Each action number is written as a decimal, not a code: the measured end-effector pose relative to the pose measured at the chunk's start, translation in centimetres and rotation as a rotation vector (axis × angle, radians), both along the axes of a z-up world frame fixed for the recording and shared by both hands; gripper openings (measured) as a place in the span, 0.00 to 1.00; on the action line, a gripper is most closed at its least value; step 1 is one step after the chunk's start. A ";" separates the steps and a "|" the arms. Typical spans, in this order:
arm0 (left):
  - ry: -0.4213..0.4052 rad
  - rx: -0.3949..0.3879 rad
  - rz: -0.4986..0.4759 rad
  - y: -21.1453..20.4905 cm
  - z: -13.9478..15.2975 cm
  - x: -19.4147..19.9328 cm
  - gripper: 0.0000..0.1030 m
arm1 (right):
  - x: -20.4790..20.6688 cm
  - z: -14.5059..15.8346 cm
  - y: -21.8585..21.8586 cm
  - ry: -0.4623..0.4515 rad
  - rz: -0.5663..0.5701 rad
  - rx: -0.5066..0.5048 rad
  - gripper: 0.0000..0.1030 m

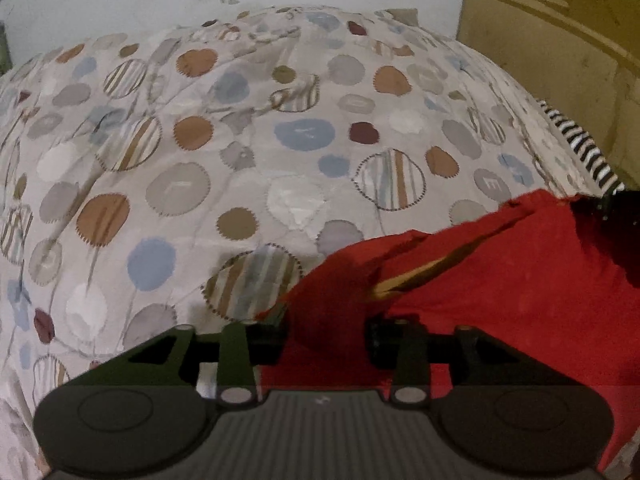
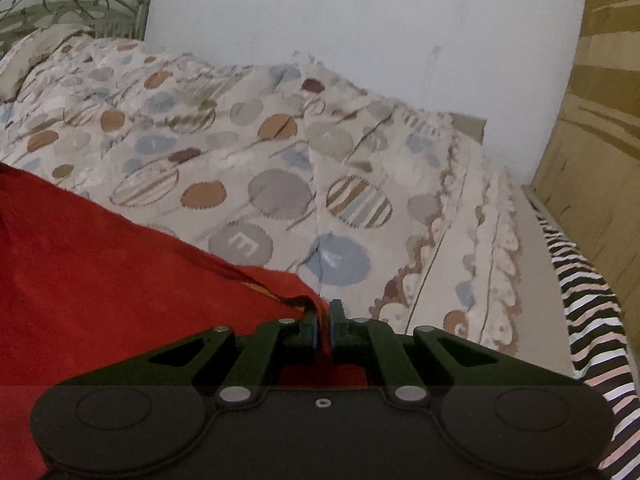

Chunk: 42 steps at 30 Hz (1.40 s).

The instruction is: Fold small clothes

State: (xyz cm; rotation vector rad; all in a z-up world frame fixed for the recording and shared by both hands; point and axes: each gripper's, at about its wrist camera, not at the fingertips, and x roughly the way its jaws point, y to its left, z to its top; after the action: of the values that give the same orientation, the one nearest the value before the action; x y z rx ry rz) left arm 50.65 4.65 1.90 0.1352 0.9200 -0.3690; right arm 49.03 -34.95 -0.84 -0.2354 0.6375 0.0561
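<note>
Lying limp on the bed (image 1: 240, 152), the red garment (image 1: 500, 280) looks light and floppy; right tongs (image 2: 325, 328) pinch its corner hem, left tongs (image 1: 326, 340) gape, gripping nothing.

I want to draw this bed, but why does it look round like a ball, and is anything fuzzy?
Left wrist view: the fisheye lens bulges the beige spotted bedspread into a dome, and the corners go black; the red cloth garment is slightly soft, with a dark shadow on it near the jaws. Right wrist view: the white wall curves and the striped fabric at the edge smears.
</note>
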 end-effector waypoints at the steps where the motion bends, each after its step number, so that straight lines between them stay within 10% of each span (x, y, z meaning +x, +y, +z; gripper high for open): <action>1: -0.001 -0.008 0.007 0.3 0.1 0.0 0.50 | 0.2 -0.1 -0.1 0.009 0.001 0.007 0.05; 11: 0.009 -0.025 -0.001 1.7 1.9 0.4 0.87 | 1.1 -0.1 -0.3 0.056 0.012 0.004 0.06; 22: 0.073 -0.123 0.030 6.1 3.1 0.6 0.95 | 1.5 -0.7 -0.9 0.088 0.004 0.009 0.11; 29: 0.001 -0.152 -0.014 4.4 0.6 -3.0 0.99 | 0.3 1.1 -3.4 0.056 -0.021 0.135 0.74; 34: -0.069 -0.197 -0.068 2.3 -1.6 -5.9 0.99 | -2.2 2.4 -5.3 0.023 0.010 0.217 0.92; 42: -0.075 -0.053 0.179 1.9 -4.4 -5.4 0.83 | -6.2 0.7 -2.9 0.015 0.050 0.080 0.99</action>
State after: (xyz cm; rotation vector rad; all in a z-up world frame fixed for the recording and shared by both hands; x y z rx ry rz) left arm 45.30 6.53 -2.52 0.0178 0.8402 -0.2208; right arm 42.78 -37.85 -0.12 -0.1736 0.6430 0.1313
